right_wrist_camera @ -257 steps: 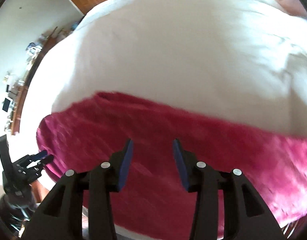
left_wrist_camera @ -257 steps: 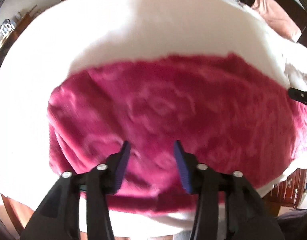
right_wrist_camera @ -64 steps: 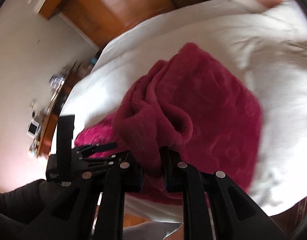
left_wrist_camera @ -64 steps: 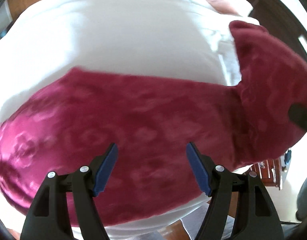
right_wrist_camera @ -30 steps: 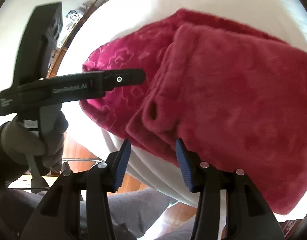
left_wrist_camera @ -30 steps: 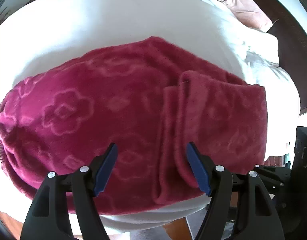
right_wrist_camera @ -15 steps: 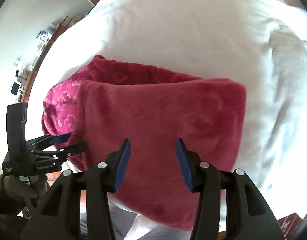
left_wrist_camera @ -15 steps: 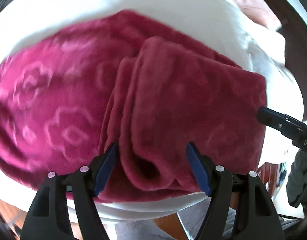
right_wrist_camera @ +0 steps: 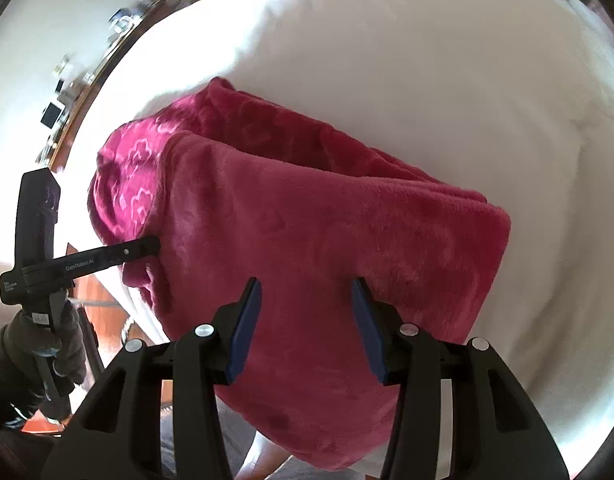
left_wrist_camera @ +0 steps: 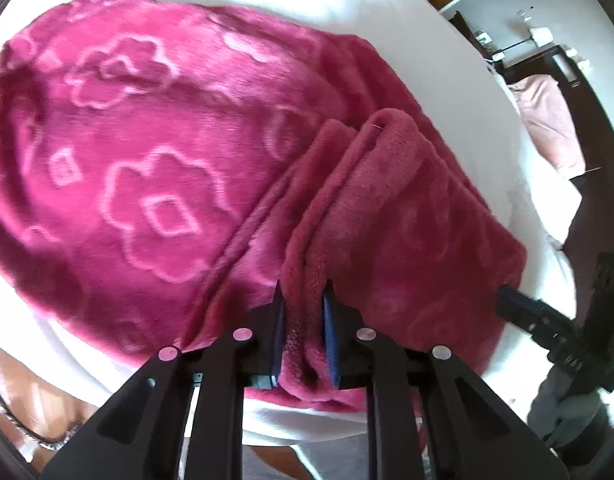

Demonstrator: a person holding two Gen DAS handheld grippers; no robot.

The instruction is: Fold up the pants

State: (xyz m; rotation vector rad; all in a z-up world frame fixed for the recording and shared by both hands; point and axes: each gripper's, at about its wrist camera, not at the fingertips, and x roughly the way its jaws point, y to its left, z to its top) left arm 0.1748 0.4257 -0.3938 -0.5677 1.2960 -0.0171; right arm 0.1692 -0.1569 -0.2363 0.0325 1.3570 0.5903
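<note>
- The pants (left_wrist_camera: 179, 168) are soft, dark pink and have flower shapes. They lie on the white bed (right_wrist_camera: 407, 80), close to its near edge.
- A second ago the right part was already folded over onto the left part. It lies there now, so the pants are a shorter, thicker pile.
- The left hand-held gripper (left_wrist_camera: 303, 320) was wide open half a second ago, with the fold edge (left_wrist_camera: 347, 184) between its jaws. Its jaws have just been closing, and now they pinch that thick fold edge at the near side.
- The right view shows the same thing from the side: the left one's tip pokes into the pile's left edge.
- The right hand-held gripper (right_wrist_camera: 305, 320) has slid across to the right since a second ago. It hangs over the folded part, jaws about half open. Nothing is in them.
- The first fold looks done. My guess is that the left pinch starts a new step, either tidying this edge or lifting it for another fold.
- The right one is free to help by taking the other corner.
- The cloth is thick and fluffy, so a layer could slip out of the pinch.
</note>
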